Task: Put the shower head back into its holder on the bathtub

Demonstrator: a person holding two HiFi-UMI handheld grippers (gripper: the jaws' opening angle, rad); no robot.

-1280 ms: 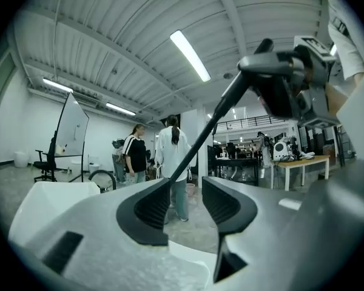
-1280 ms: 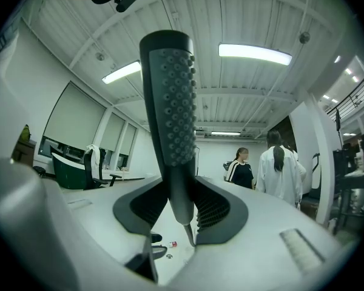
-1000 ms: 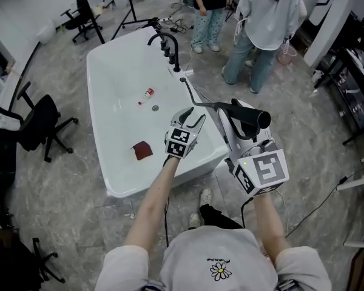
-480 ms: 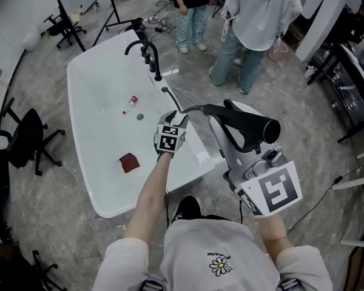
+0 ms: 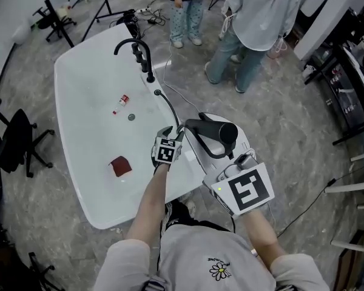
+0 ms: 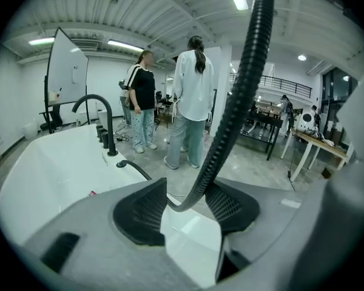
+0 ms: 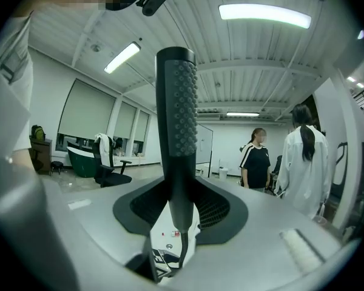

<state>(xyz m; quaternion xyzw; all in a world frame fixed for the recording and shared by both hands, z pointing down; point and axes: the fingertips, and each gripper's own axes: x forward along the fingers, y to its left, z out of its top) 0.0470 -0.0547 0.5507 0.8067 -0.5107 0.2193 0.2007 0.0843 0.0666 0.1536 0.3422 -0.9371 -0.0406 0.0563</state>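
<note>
**Shower head carried along the tub rim, hose guided by the other gripper**

A white bathtub (image 5: 85, 132) fills the left of the floor. The person stands at its long right rim, near the close end. Two other people stand beyond the far end, well apart from the work.

The right gripper (image 5: 209, 153) is clamped on the handle of the black shower head (image 5: 218, 132). It holds the head above the floor just outside the rim, nozzle face raised. This looks like a firm carrying grip, so that the head can be aimed at its holder.

The left gripper (image 5: 173, 132) sits over that same rim with its jaws spread. The black ribbed hose (image 5: 168, 108) runs between them and leans on the pads rather than being pinched. This probably keeps the slack off the rim while the head travels.

The hose curves back to the black faucet (image 5: 133, 43) and its fittings farther along this rim. The holder is presumably among them, but I cannot pick it out.

On the tub floor lie a dark red piece (image 5: 119, 167) toward the close end and a small bottle (image 5: 121, 101) near the middle.
</note>
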